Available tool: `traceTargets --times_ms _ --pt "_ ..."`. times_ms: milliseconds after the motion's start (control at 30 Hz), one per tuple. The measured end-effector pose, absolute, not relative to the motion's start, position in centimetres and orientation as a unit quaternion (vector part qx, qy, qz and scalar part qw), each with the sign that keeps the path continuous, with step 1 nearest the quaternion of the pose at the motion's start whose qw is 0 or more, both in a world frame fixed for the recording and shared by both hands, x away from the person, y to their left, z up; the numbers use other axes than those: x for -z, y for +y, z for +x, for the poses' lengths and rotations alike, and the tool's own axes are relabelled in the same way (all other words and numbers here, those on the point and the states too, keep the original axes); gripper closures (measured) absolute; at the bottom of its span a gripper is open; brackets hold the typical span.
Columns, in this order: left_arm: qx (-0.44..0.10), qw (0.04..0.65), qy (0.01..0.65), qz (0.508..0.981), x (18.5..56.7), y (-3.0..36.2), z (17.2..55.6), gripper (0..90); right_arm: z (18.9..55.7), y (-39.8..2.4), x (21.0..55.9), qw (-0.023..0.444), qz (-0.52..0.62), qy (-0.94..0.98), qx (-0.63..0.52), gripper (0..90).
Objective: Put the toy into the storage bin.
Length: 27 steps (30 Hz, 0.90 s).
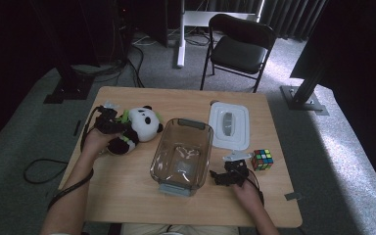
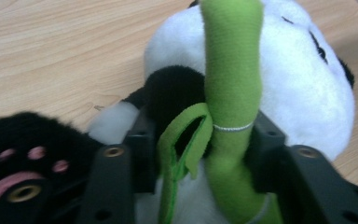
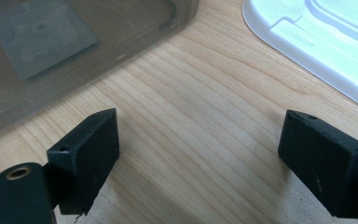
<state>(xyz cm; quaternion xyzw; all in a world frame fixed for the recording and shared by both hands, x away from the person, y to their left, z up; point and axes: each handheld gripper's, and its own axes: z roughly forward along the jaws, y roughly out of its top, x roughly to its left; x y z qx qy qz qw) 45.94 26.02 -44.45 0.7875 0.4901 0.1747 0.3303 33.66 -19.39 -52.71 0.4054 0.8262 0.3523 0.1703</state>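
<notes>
Green plush, a bamboo stalk point(image 2: 233, 93) sewn to the front of a black-and-white stuffed panda toy point(image 1: 138, 128), rises straight up between the jaws of the left gripper point(image 1: 108, 120) in the left gripper view. We see the two black jaws drawn in against the toy: one presses the black fur of its arm and body, the other sits tight against the stalk and the white fur behind it, so the claw is clamped on the panda at roughly a third of its spread. A black paw with pink pads point(image 2: 23, 163) lies just beside the jaw at the left of that view. In the high view we find the panda lying on the light wooden table point(image 1: 127, 196), touching the left gripper and the left hand point(image 1: 97, 142).

The right gripper point(image 1: 230, 174) rests low over the bare wood. We see its jaws standing wide apart with nothing between them. Just ahead of that claw to one side sits a clear rectangular plastic container point(image 1: 181, 156); ahead to the other side lies a white plastic lid point(image 1: 230, 126). A multicoloured puzzle cube point(image 1: 262, 159) stands near it, apart from the jaws.
</notes>
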Motion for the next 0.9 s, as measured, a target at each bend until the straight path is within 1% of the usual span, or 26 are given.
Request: traceTargets --times_ms 67,233,433,767,900 --pt "-0.175 0.337 0.495 0.782 44.3 26.0 45.8 61.9 33.7 -19.4 52.7 0.17 0.405 0.826 -0.352 12.0" --pt "-0.161 0.351 0.503 0.773 43.8 26.2 45.5 65.9 33.6 -19.3 52.7 0.17 0.405 0.827 -0.352 12.0" --pt "-0.142 0.365 0.507 0.768 43.4 26.1 45.4 67.5 33.3 -19.2 52.6 0.154 0.401 0.826 -0.365 12.0" --pt "-0.159 0.371 0.52 0.753 41.8 26.4 45.3 68.2 32.5 -18.2 52.6 0.146 0.377 0.836 -0.371 12.0" --pt "-0.159 0.379 0.531 0.741 40.9 27.1 45.3 68.1 31.9 -17.0 52.5 0.132 0.35 0.846 -0.381 12.4"
